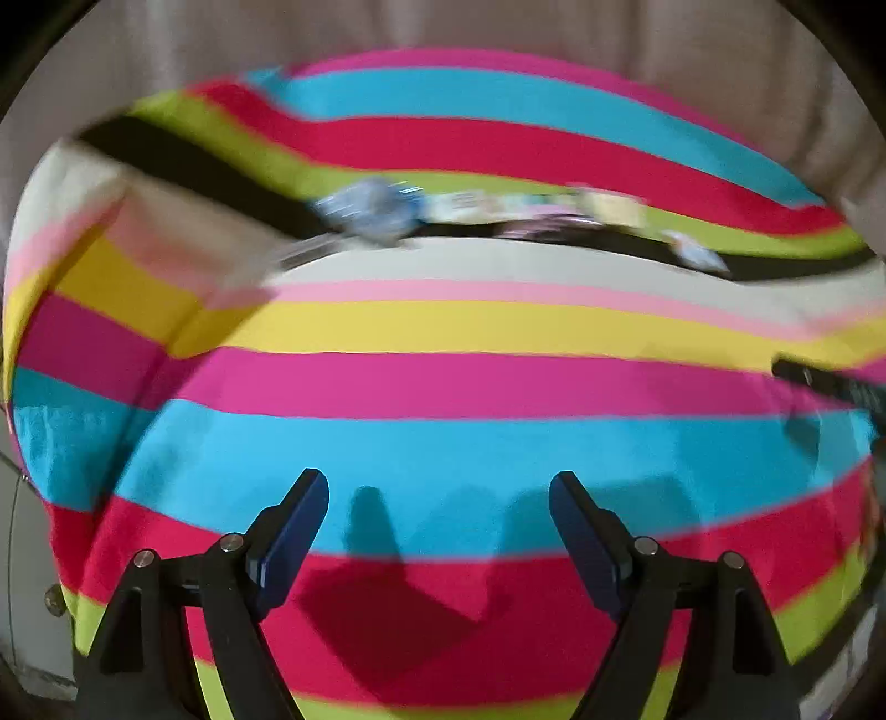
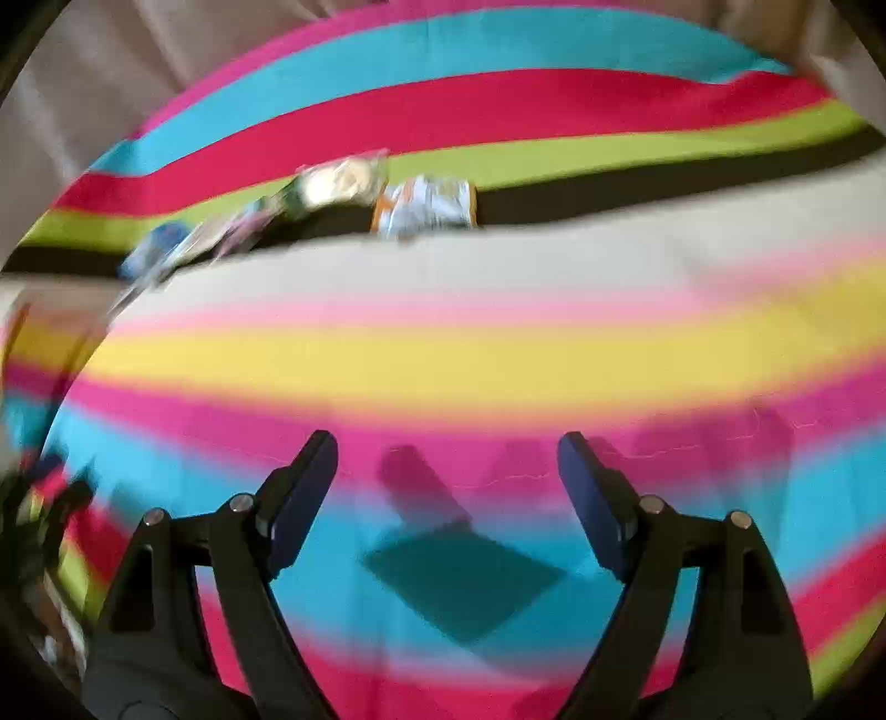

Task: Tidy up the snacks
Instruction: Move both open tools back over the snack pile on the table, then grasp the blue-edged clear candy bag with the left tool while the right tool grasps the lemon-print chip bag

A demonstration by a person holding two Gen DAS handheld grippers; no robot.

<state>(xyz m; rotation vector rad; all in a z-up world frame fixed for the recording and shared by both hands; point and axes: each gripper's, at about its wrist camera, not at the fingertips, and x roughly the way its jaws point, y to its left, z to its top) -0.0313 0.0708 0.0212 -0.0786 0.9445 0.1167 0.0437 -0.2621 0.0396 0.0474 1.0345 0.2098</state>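
Note:
Several snack packets lie in a row across the striped cloth, on its black stripe. In the left wrist view a blue packet [image 1: 370, 212] is left of centre, pale packets [image 1: 603, 206] to its right. In the right wrist view an orange-and-white packet [image 2: 425, 207], a yellowish packet [image 2: 338, 181] and a blue packet [image 2: 160, 249] show. My left gripper [image 1: 438, 487] is open and empty, well short of the row. My right gripper [image 2: 447, 451] is open and empty, also short of it. Both views are motion-blurred.
A clear container [image 1: 183, 238] stands at the left on the cloth. A beige curtain [image 1: 443, 27] hangs behind the table. A dark object [image 1: 830, 382] enters at the right edge. Blurred clutter [image 2: 33, 526] sits at the left edge.

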